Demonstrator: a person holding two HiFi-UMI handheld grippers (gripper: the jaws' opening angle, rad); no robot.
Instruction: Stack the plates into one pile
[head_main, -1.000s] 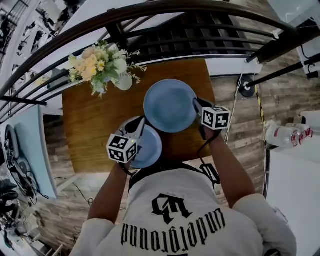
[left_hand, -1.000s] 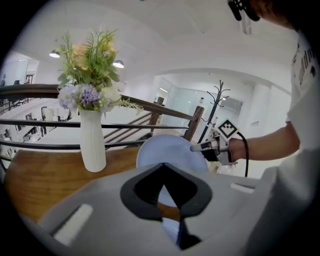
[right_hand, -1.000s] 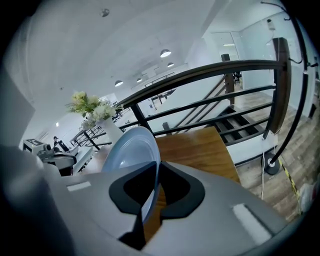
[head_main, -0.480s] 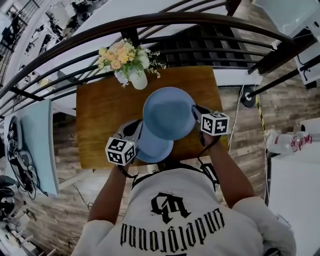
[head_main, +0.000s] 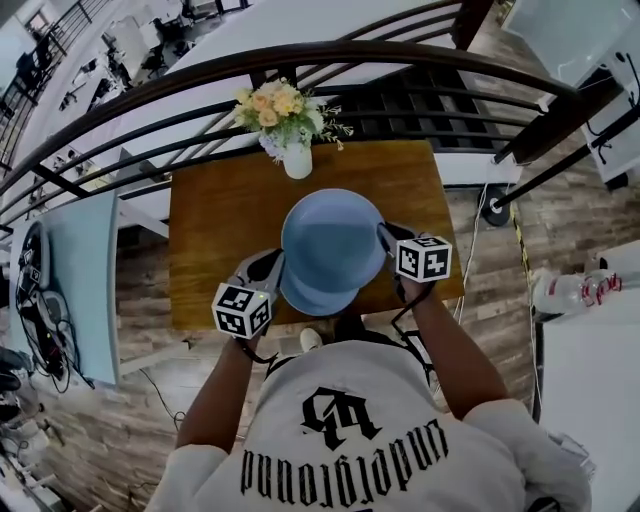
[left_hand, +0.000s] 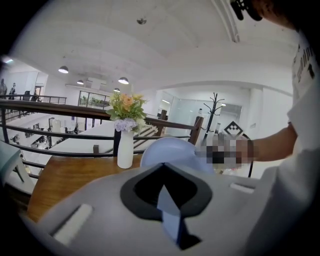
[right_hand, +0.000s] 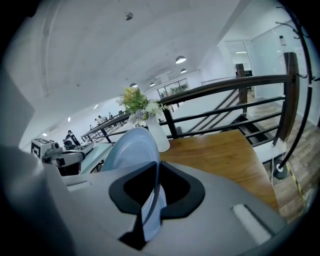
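Change: a second ago the two plates overlapped only at their rims; now the upper plate (head_main: 330, 243) covers the lower plate (head_main: 303, 300), leaving only a near-side crescent showing.
Meaning: the pile looks almost formed; I cannot tell if the plates touch.
Left claw (head_main: 273, 267): clenched on the lower plate's left rim.
Right claw (head_main: 384, 234): clenched on the upper plate's right rim.
Plates now: at the middle of the tabletop's (head_main: 210, 230) near edge.
Around: vase of flowers (head_main: 296, 158) at the far edge, well apart; railing (head_main: 300, 58) beyond.
In the way: probably only the left claw, close under the upper plate's rim.
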